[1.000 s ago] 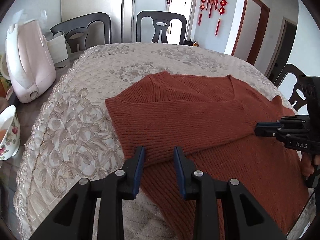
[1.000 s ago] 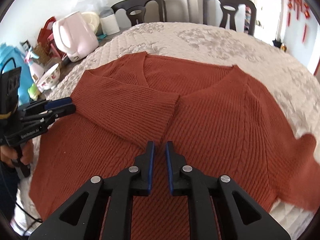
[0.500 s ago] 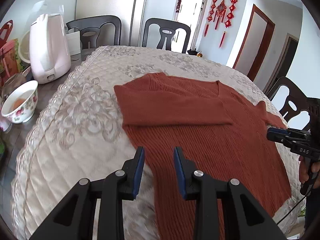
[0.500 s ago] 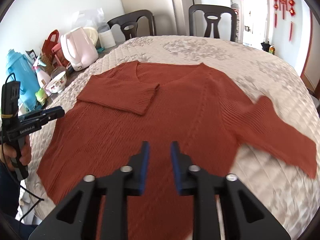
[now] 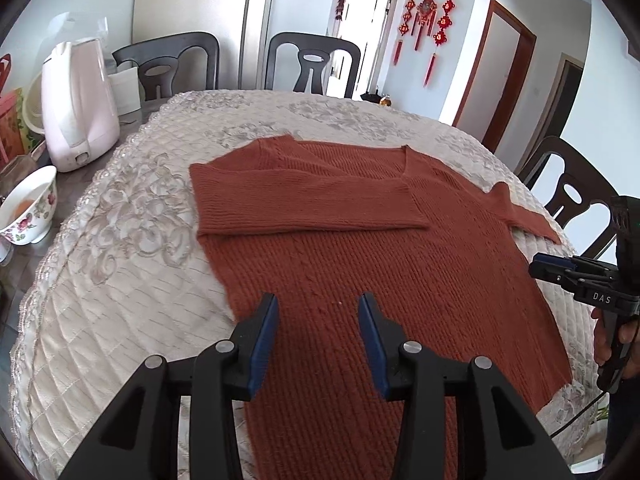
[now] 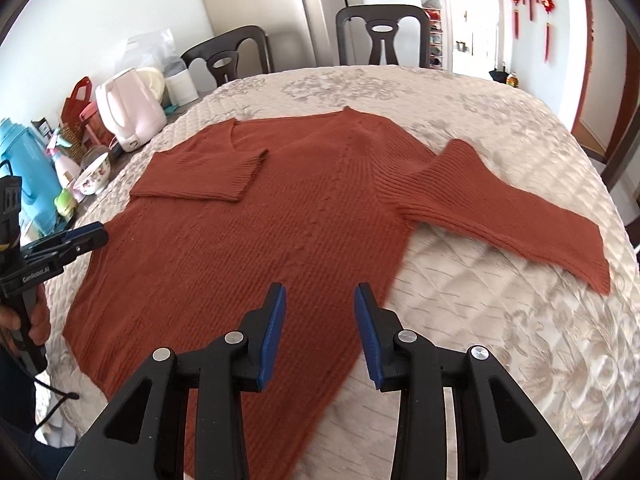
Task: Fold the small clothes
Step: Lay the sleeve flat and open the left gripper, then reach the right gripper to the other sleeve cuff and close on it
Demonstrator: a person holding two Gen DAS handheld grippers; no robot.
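Observation:
A rust-red ribbed sweater [image 5: 360,256] lies flat on the quilted table cover, also in the right wrist view [image 6: 248,240]. Its left sleeve [image 5: 304,204] is folded across the chest. Its right sleeve [image 6: 500,208] lies spread out to the side. My left gripper [image 5: 318,328] is open and empty above the sweater's lower left hem. My right gripper [image 6: 320,320] is open and empty above the lower right hem. Each gripper shows at the edge of the other's view [image 5: 560,272] [image 6: 80,240].
A pink kettle [image 5: 78,108], a flowered bowl [image 5: 28,208], a blue flask [image 6: 28,172] and other clutter stand on the bare table edge at the left. Dark chairs [image 5: 316,64] stand around the table. The beige quilted cover [image 6: 500,320] drapes over the table edge.
Both grippers have pulled back toward the near edge of the table and opened wider. The left sleeve stays folded over the chest. The right sleeve has come into view.

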